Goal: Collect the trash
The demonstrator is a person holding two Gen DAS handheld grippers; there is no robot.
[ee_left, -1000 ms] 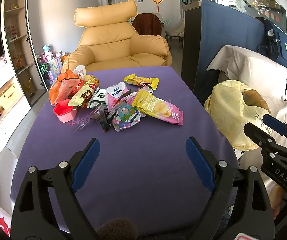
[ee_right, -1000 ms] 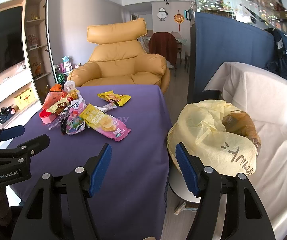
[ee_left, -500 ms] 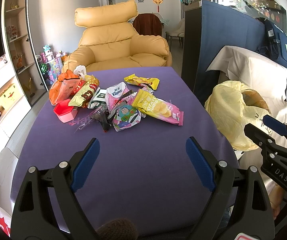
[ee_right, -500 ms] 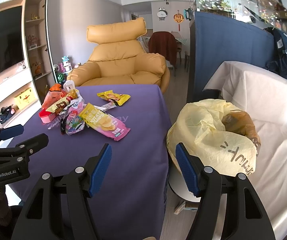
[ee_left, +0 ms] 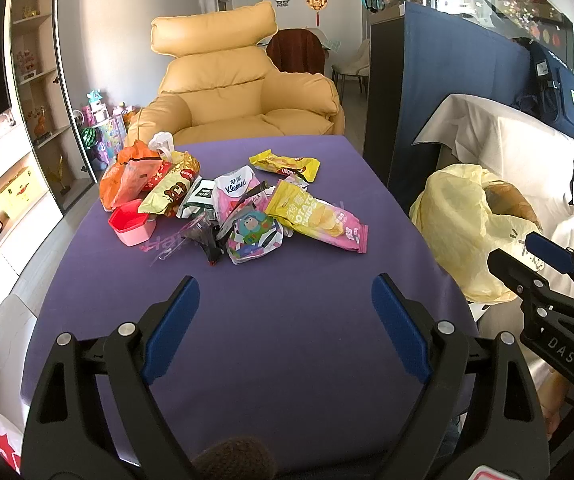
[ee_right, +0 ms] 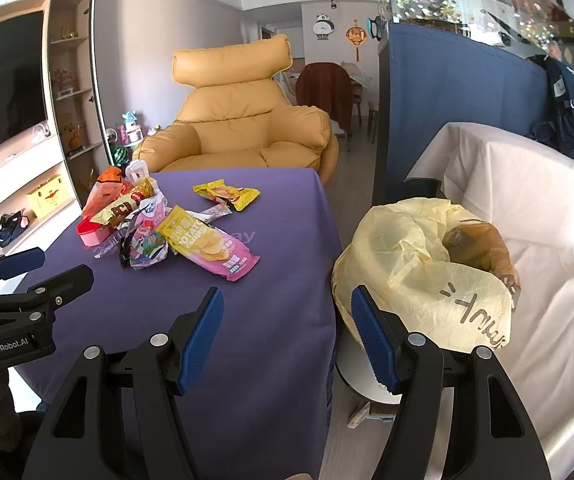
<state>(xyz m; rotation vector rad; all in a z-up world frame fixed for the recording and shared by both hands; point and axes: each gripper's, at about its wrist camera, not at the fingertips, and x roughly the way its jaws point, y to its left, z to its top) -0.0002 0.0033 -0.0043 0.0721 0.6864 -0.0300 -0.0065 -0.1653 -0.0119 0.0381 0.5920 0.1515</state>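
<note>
A heap of snack wrappers lies on the purple table (ee_left: pixel 287 332): a yellow-pink potato chips bag (ee_left: pixel 315 220) (ee_right: pixel 207 246), a cartoon packet (ee_left: pixel 253 236), a Kleenex pack (ee_left: pixel 233 186), a small yellow wrapper (ee_left: pixel 285 166) (ee_right: pixel 227 196), an orange bag (ee_left: pixel 127 178) and a pink tub (ee_left: pixel 131 226). A bin lined with a yellow bag (ee_left: pixel 467 224) (ee_right: pixel 427 272) stands right of the table. My left gripper (ee_left: pixel 285 292) hovers open over the near table, well short of the heap. My right gripper (ee_right: pixel 287 308) is open above the table's right edge, beside the bin.
A yellow armchair (ee_left: pixel 239 92) stands behind the table. A blue partition (ee_left: pixel 447 92) and a white-draped sofa (ee_right: pixel 527 208) are on the right, shelves (ee_left: pixel 27 92) on the left. The right gripper's body (ee_left: pixel 555 320) shows at the left view's right edge.
</note>
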